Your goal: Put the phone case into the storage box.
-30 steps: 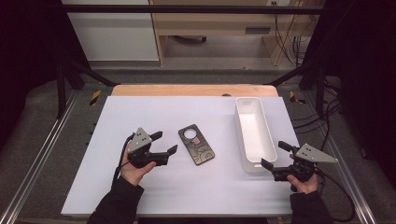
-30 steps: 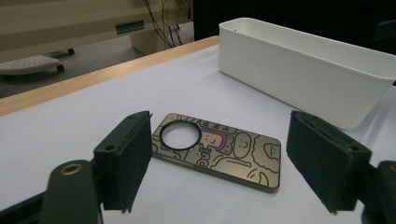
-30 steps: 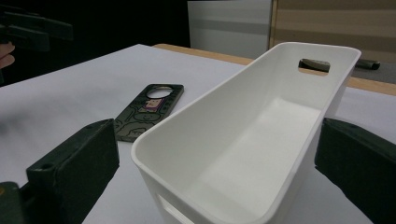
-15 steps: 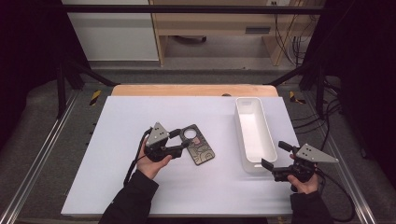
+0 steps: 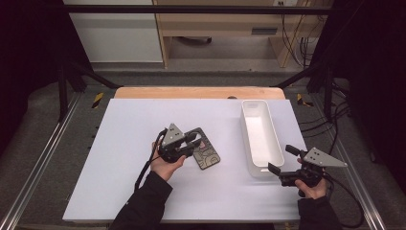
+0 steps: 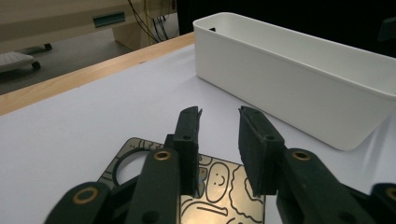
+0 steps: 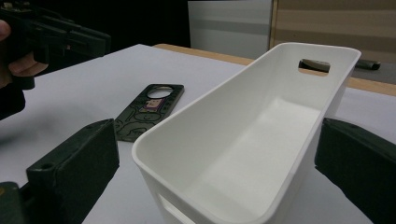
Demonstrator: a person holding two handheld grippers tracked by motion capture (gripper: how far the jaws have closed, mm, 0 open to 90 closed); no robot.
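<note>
Counter (image 5: 119, 158) carrying white bin (image 5: 261, 136) at right. Right gripper (image 5: 282, 165) waiting near bin's near end, fingers standing wide apart, nothing pinched. Left gripper (image 5: 195, 143) reaching over dark cartoon-printed plate (image 5: 207, 154) at centre, fingers just been closing, plate lying beneath, ungripped. No readable writing.

We see a table (image 5: 119, 172) with a white top and a wooden strip along its far edge. On it lie a dark flat card (image 5: 207, 152) printed with cartoon figures, near the middle, and a long white bin (image 5: 261, 139) well apart, toward the right.
</note>
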